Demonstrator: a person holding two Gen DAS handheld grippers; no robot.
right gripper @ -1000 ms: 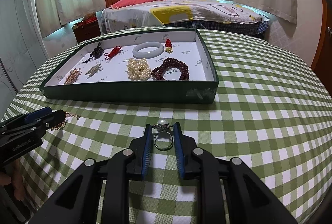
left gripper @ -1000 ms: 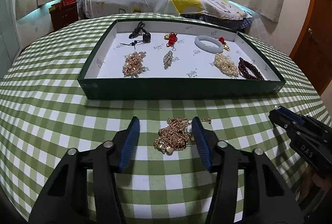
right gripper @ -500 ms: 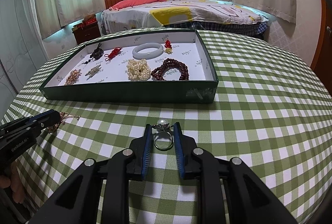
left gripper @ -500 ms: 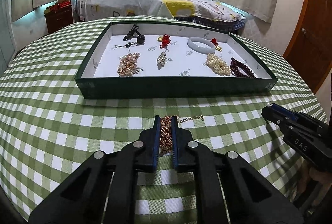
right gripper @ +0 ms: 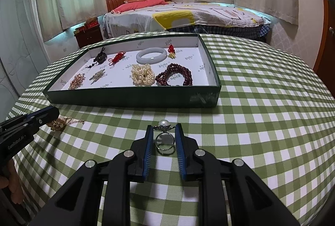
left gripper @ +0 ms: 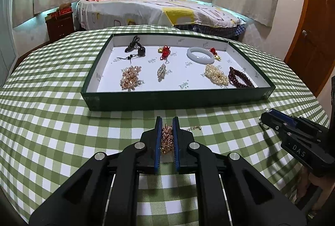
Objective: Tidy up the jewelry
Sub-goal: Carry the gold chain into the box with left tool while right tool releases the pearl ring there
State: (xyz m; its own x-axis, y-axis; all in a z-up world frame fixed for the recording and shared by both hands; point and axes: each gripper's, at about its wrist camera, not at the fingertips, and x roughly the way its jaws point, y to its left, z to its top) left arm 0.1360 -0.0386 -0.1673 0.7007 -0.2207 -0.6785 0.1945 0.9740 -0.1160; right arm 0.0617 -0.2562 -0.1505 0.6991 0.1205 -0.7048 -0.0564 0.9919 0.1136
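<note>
A round table covered in a green-and-white checked cloth (left gripper: 52, 121) fills both wrist views, with a bedroom behind it. Two hand-held grippers work side by side near the table's front edge.

On the left, the left gripper (left gripper: 167, 138) has its blue pads pressed together on a bunched gold chain (left gripper: 166, 139). The bundle is pinched between the pads, and a short loose tail of chain (left gripper: 193, 128) trails to the right on the cloth. In the right wrist view the clump sits low, at or just above the cloth — a grip taken, it seems, so the whole tangle can be carried at once.

Straight ahead sits a shallow dark green tray (left gripper: 178, 98) with a white floor. Jewelry already lies there in spaced rows: a gold cluster (left gripper: 130, 77) at front left, a small brooch-like piece (left gripper: 161, 71), a pale bangle (left gripper: 200, 55) toward the back, a pearl bracelet (left gripper: 216, 77) and dark red beads (left gripper: 240, 80) at front right. Each piece lies apart from its neighbours, likely so nothing tangles.

On the right, the right gripper (right gripper: 163, 140) holds a silver ring topped with a pearl (right gripper: 164, 138). Its pads are narrowly spaced and grip the band's two sides, the pearl pointing toward the tray.

The tray's front wall stands between both grippers and the white floor, so each load probably has to clear that rim. Open floor remains in the middle front and along the right side of the tray. The cloth between the grippers is bare.
</note>
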